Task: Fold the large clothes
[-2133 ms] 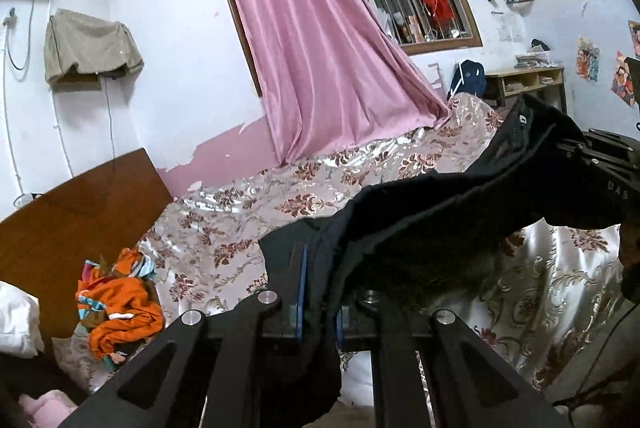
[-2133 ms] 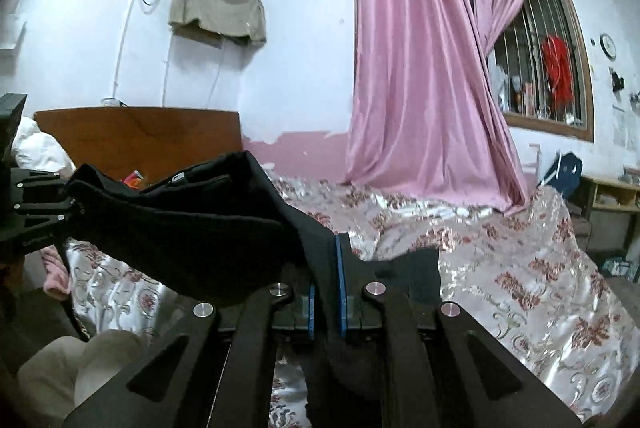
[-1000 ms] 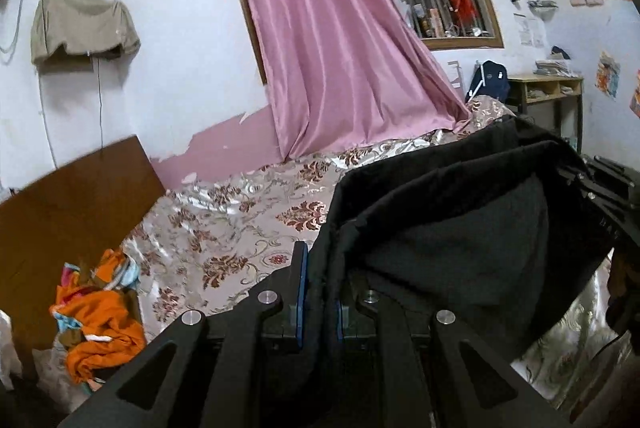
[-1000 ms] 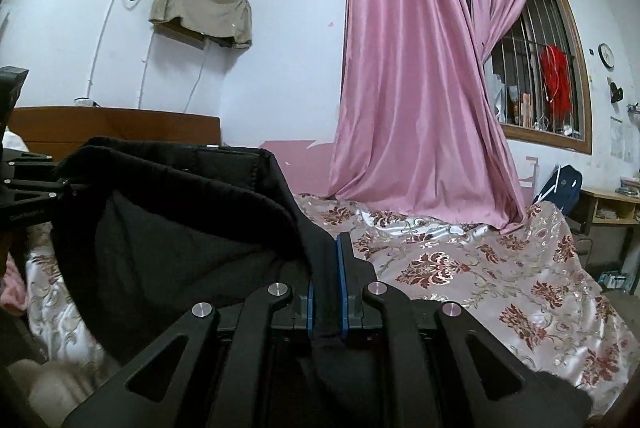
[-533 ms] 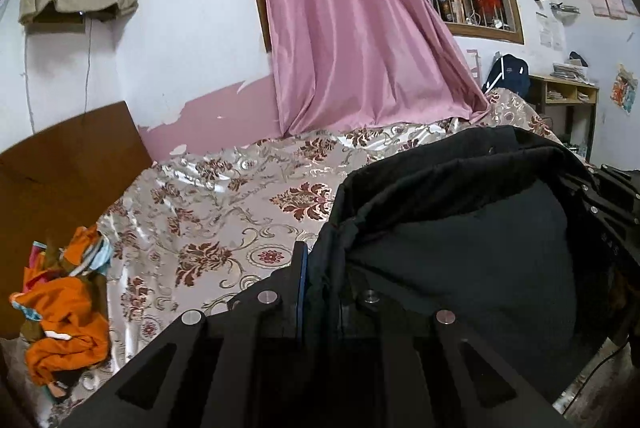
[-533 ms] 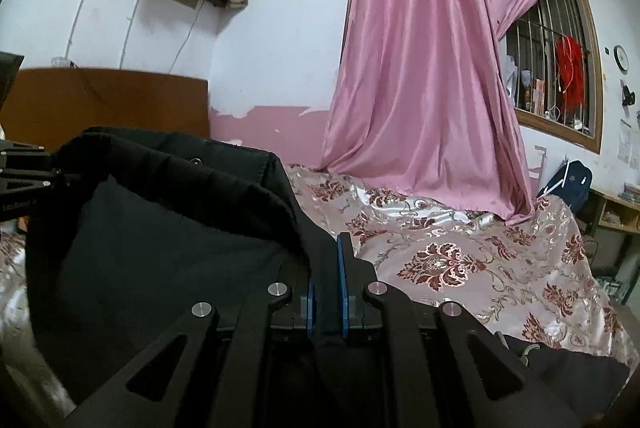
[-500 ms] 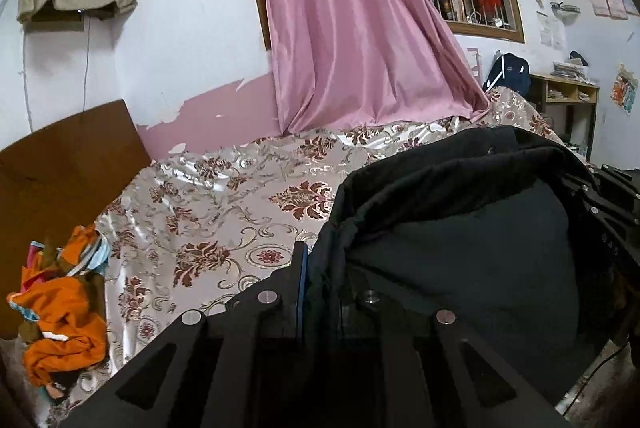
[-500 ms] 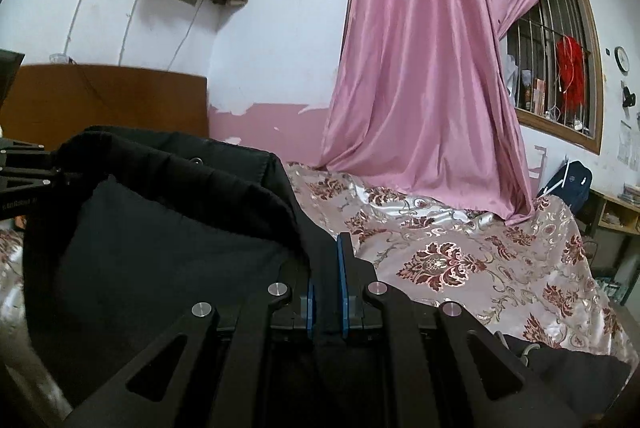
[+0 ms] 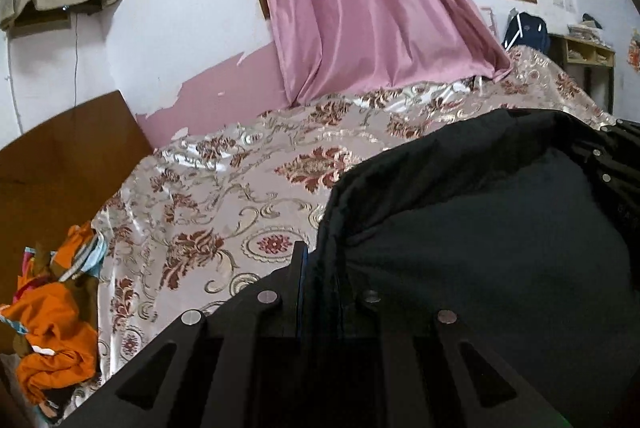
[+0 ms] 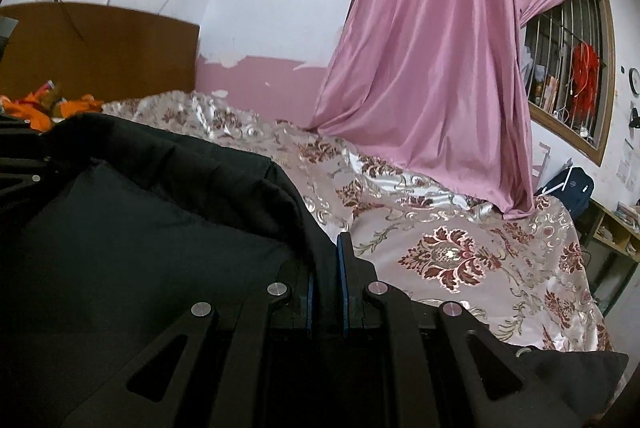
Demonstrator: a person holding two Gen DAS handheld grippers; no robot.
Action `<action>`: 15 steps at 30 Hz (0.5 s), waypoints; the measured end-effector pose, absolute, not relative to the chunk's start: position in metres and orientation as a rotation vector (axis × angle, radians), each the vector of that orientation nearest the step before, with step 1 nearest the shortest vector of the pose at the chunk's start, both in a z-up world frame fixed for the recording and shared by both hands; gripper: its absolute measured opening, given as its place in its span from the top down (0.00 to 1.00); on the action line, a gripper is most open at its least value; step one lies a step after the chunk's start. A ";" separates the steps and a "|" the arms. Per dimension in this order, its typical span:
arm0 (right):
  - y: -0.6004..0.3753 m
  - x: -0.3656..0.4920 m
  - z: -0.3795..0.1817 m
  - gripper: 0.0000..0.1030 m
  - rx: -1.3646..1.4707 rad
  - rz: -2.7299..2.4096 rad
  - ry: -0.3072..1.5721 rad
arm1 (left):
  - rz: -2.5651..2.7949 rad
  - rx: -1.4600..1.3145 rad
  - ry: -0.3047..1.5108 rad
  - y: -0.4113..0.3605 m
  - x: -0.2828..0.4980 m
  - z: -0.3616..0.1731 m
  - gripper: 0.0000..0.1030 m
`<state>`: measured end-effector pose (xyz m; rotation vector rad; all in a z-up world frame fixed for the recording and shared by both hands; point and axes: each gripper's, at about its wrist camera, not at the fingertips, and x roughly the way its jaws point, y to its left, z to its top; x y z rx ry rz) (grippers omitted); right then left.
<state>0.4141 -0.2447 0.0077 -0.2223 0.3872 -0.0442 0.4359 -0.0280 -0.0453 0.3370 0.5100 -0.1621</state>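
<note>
Below, a floral bedspread [image 9: 224, 203] met a pink curtain [image 9: 372, 3]; both tools, the left tool [image 9: 318, 268] and the right tool [image 10: 326, 268], clamped the black garment [image 9: 500, 228]; only the right view showed its far corner [image 10: 576, 368].

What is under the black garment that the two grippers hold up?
Under the black garment lies the floral bedspread, seen beside and beyond it. The part of the bed directly beneath the cloth is covered, so what lies there cannot be seen.

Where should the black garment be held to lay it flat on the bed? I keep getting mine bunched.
Grip the black garment at the two ends of its thick folded top edge, one from each side. The left tongs and right tongs are each shut on an end, so the edge spans between them and the body sags over the floral bedspread.
</note>
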 end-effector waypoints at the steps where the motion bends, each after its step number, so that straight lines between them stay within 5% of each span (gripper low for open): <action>1: -0.243 0.419 0.004 0.89 -0.224 -0.046 0.401 | -0.164 0.333 0.519 -0.029 0.439 -0.049 0.87; 8: -0.248 0.444 -0.019 0.79 -0.180 -0.049 0.495 | -0.150 0.341 0.563 -0.036 0.457 -0.071 0.82; 15: -0.273 0.462 -0.036 0.53 -0.064 -0.056 0.575 | -0.116 0.270 0.589 -0.024 0.472 -0.076 0.54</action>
